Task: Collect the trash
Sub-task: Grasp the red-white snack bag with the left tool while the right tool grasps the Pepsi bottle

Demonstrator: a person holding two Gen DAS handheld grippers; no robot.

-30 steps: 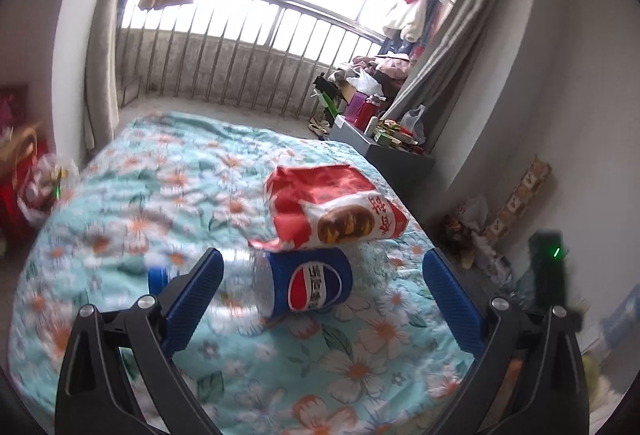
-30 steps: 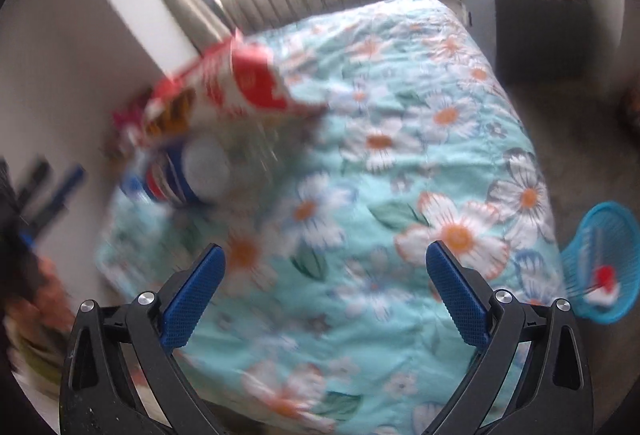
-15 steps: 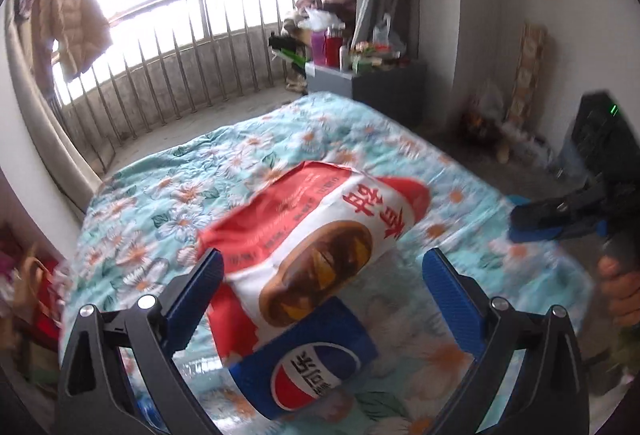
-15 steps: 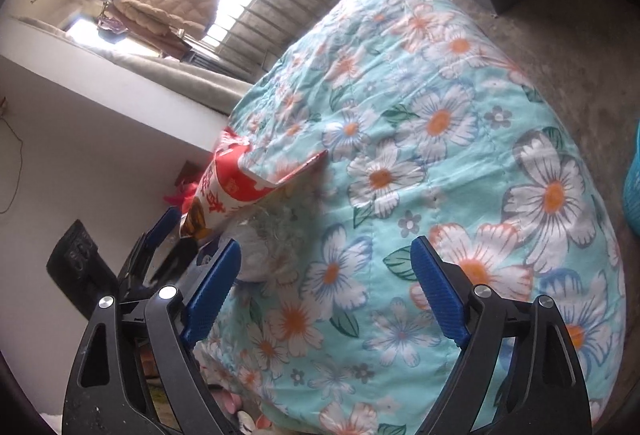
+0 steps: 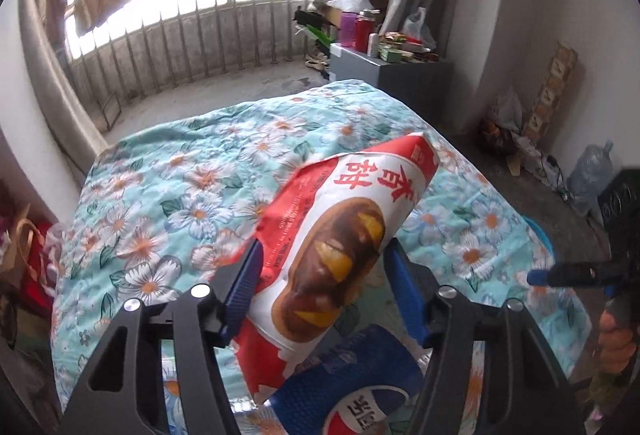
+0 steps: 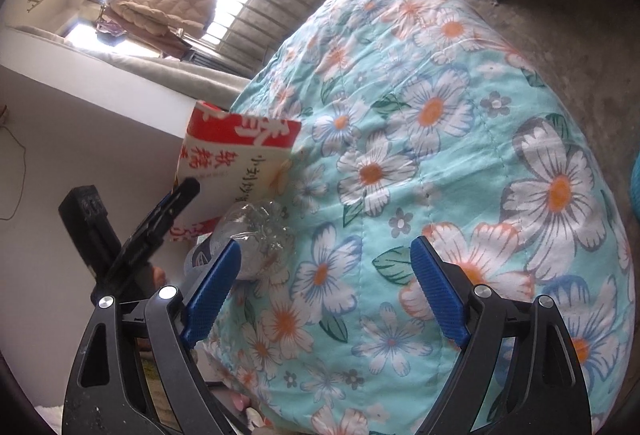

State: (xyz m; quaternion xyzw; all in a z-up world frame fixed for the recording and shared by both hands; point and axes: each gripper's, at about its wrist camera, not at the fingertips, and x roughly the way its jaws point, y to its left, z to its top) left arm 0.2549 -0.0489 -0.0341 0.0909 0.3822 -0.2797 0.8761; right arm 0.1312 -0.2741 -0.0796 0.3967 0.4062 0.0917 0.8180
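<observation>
A red and white snack bag stands between the blue fingers of my left gripper, which has closed in on its sides. Below it lies a crushed Pepsi bottle with a blue label on the floral bedspread. In the right wrist view the same bag and the clear crumpled bottle sit at the bed's left edge. My right gripper is open and empty over the bedspread, its left finger beside the bottle. The right gripper also shows in the left wrist view.
A grey cabinet with bottles and clutter stands beyond the bed by the railed window. A water jug and boxes line the right wall. A blue basket edge is on the floor at the right.
My left gripper moved in and narrowed around the snack bag, which now stands more upright. My right gripper shifted a little closer to the bottle.
</observation>
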